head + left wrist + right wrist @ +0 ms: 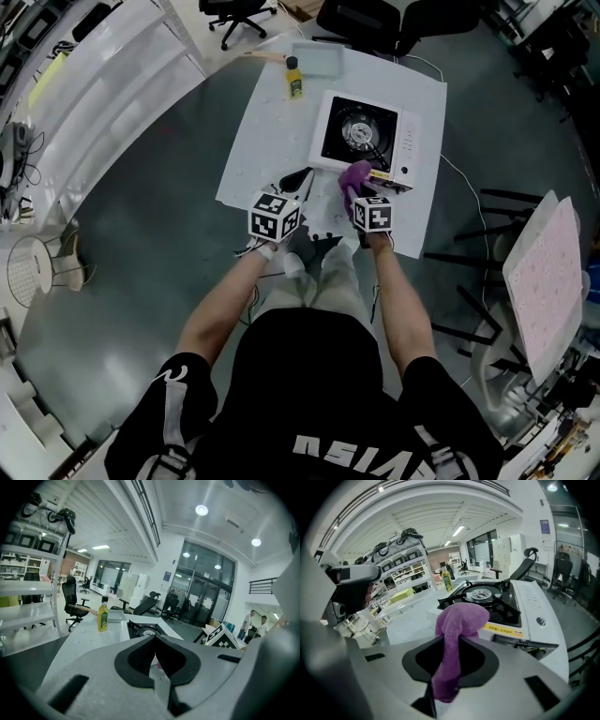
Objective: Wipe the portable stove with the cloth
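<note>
The portable stove (364, 134), white with a black burner top, sits on the white table (258, 141). My right gripper (359, 194) hangs just before the stove's near edge, shut on a purple cloth (354, 176). In the right gripper view the cloth (459, 620) bulges up out of the right gripper (451, 644), and the stove (527, 604) lies close ahead. My left gripper (302, 178) is over the table left of the cloth. In its own view the left gripper (155, 643) has its black pads together with nothing between them, and the stove (145, 630) lies beyond.
A yellow oil bottle (293, 78) and a shallow tray (319, 58) stand at the table's far end. A folding chair with a pink seat (548, 281) is at the right, office chairs (236, 17) beyond the table, and shelving (84, 75) at the left.
</note>
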Tool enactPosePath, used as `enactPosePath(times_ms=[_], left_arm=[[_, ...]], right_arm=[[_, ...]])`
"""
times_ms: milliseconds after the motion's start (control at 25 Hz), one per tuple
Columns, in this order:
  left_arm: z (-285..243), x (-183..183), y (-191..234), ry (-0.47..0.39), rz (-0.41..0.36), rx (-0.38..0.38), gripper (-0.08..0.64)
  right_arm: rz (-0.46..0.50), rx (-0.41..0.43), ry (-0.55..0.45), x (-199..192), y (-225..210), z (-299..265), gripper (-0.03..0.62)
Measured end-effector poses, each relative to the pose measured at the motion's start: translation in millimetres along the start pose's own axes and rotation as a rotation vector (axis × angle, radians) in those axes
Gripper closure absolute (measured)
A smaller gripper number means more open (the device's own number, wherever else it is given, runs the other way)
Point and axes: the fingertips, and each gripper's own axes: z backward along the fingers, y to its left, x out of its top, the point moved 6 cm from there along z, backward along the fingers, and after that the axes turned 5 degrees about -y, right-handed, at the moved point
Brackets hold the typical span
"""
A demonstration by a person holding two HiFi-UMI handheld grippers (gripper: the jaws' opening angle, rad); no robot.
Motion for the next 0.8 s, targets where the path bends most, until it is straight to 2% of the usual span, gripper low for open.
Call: enactPosePath(times_ms=[800], left_arm=[[53,0,60,-0.037,0.048,0.148,0.551]], right_arm=[[0.111,0.182,0.056,22,91,-59,0.515]])
